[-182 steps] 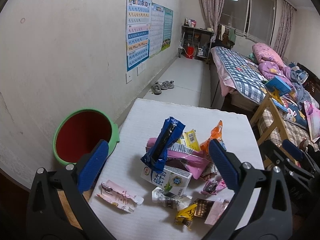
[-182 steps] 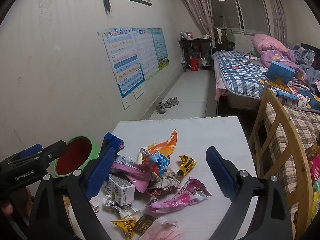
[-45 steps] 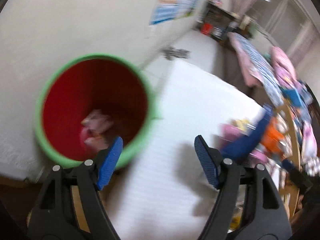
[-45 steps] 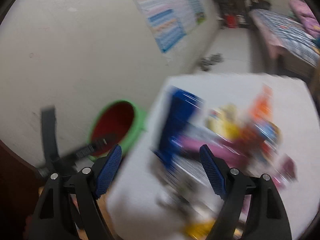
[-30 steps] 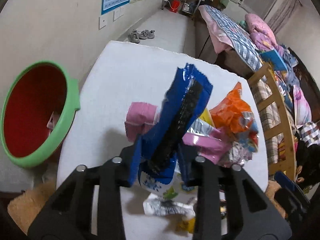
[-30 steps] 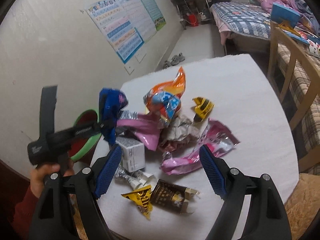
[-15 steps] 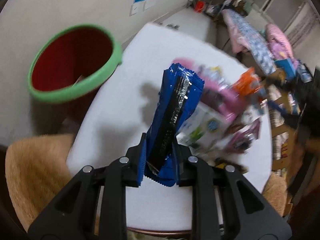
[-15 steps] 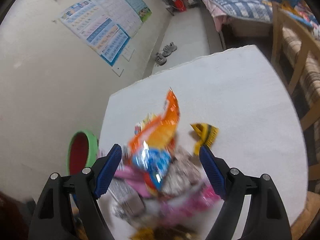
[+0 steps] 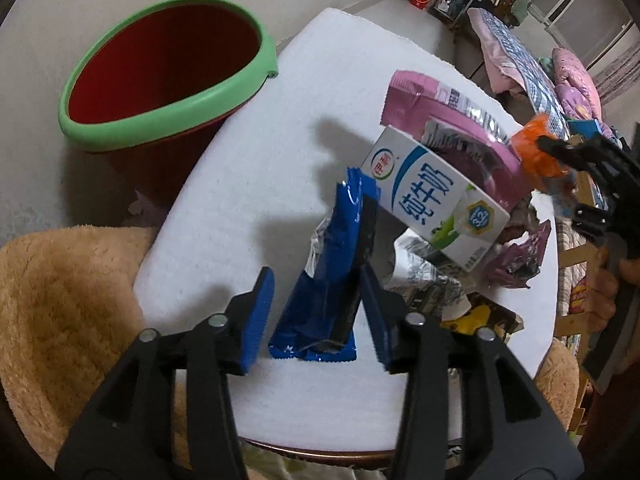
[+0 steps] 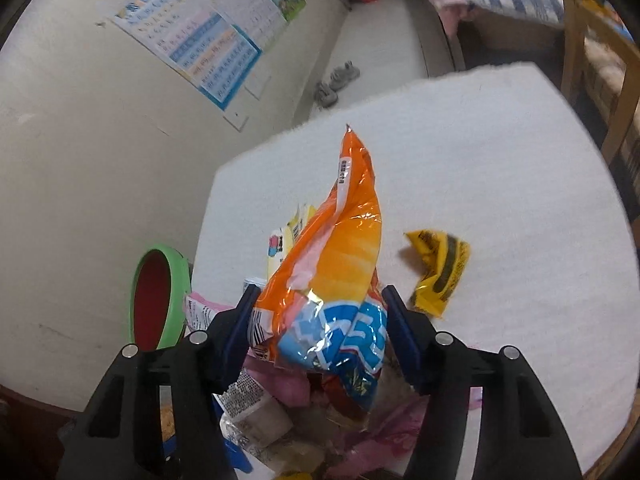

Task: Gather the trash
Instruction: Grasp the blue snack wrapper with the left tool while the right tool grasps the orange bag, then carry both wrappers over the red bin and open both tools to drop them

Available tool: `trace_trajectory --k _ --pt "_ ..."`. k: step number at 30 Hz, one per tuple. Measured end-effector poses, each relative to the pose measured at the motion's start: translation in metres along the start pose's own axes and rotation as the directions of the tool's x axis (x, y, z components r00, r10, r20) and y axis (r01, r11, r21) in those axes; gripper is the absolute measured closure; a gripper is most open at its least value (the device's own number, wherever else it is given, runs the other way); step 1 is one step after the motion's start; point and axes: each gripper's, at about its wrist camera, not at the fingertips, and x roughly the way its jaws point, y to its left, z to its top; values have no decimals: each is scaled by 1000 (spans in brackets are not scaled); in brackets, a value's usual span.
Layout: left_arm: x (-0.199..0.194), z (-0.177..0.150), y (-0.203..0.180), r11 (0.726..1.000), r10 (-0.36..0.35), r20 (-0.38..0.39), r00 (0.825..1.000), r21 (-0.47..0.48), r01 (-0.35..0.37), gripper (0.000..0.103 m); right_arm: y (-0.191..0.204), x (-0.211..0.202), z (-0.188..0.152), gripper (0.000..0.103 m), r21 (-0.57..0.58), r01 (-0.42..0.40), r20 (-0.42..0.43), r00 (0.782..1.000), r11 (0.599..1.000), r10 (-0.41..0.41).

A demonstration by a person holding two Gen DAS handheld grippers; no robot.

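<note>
My left gripper [image 9: 316, 316] is open, its blue pads either side of a blue wrapper [image 9: 332, 276] that lies loose on the white table [image 9: 256, 176]. A red bin with a green rim [image 9: 160, 72] stands left of the table. My right gripper [image 10: 320, 332] has its jaws around an orange and blue snack bag [image 10: 336, 276] that stands up from the trash pile; the pads [image 10: 394, 332] look close against it. The right gripper also shows in the left wrist view at far right, near the orange bag [image 9: 536, 152].
A white milk carton [image 9: 436, 200], a pink bag [image 9: 452, 120] and crumpled foil wrappers lie in the pile. A yellow wrapper [image 10: 440, 268] lies apart on the table. A tan cushion [image 9: 60, 300] sits at the table's near left. The bin [image 10: 158, 296] shows left of the table.
My left gripper was shut on the blue wrapper and has opened; the wrapper now rests on the table. My right gripper has dropped down and narrowed around the orange bag.
</note>
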Motion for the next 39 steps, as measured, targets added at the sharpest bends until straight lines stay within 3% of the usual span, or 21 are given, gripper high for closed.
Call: trace_trajectory --k 2,8,10,11,13,16,21,27,39 --pt "1 -1 0 1000 -9 -2 1000 -6 9 50 4 -13 -1 44 -24 0 35 999 1000 0" --pt "17 -6 -8 1000 -16 -47 999 21 17 49 18 -51 -11 44 -94 -2 112 994 996 12" --pt "24 -9 -8 1000 -24 -68 997 15 25 57 24 -60 -17 43 -109 -11 130 991 994 25" --pt "26 -10 -8 1000 -22 -77 997 15 23 70 27 -64 -20 43 -116 -12 138 990 993 28" --pt "26 -12 -6 999 -27 -76 997 15 29 77 33 -68 -23 43 -127 -21 145 989 992 40" --pt "14 -8 -7 1000 -16 -30 999 25 17 87 42 -72 -27 43 -140 -36 147 988 990 56" --pt "-14 4 -6 1000 -20 66 998 16 19 88 64 -80 -35 43 -208 -28 162 985 978 62" --pt "-52 24 7 1000 -7 193 981 -1 7 88 91 -77 -44 43 -279 -37 151 985 960 82" --pt "-76 47 65 997 47 269 962 -75 -28 88 143 -41 -61 43 -376 -61 70 993 925 94"
